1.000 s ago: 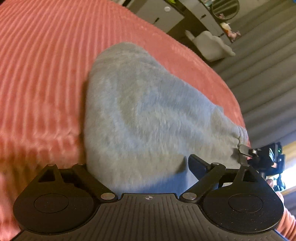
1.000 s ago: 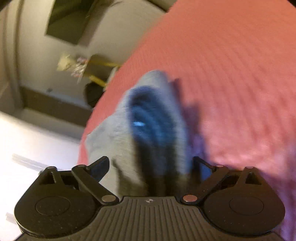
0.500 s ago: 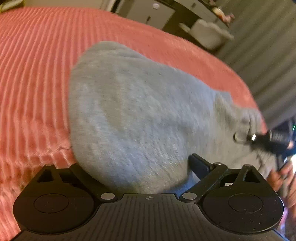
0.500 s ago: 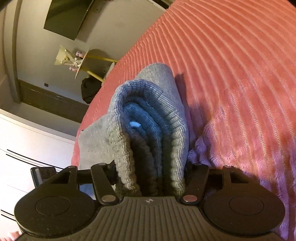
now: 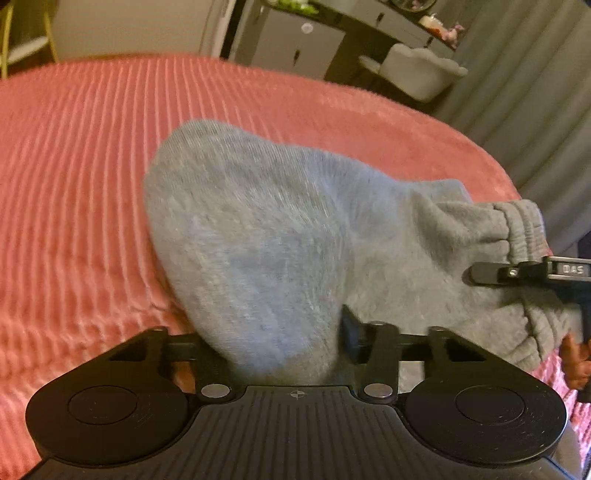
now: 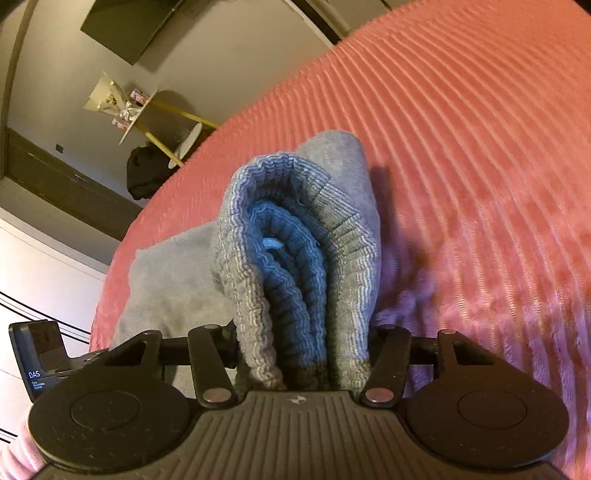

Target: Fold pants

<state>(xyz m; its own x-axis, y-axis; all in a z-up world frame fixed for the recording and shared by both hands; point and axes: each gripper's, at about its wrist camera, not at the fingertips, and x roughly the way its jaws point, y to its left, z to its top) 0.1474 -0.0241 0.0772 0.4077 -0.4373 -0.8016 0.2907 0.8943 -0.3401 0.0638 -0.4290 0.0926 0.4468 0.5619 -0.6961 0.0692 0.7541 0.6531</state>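
Soft grey fleece pants [image 5: 280, 236] on ribbed coral bed cover [image 5: 74, 184]. Left tongs [image 5: 269, 339] just closed on folded edge; right tongs [image 6: 303, 343] just closed, clamping bunched waistband. Step: lifting for next fold. Next: carry both ends over together, level.

One pair of grey pants [image 5: 280, 236] is lying bunched on one coral ribbed bedspread [image 5: 74, 184], with two black grippers, the left gripper [image 5: 273, 347] and the right gripper [image 6: 303, 354], showing in the views. One white chair [image 5: 417, 74] and one grey curtain [image 5: 535, 92] are standing behind the bed in the left view. One dark screen [image 6: 125, 26] is hanging on the wall and one small round table [image 6: 184, 140] is standing below it in the right view.
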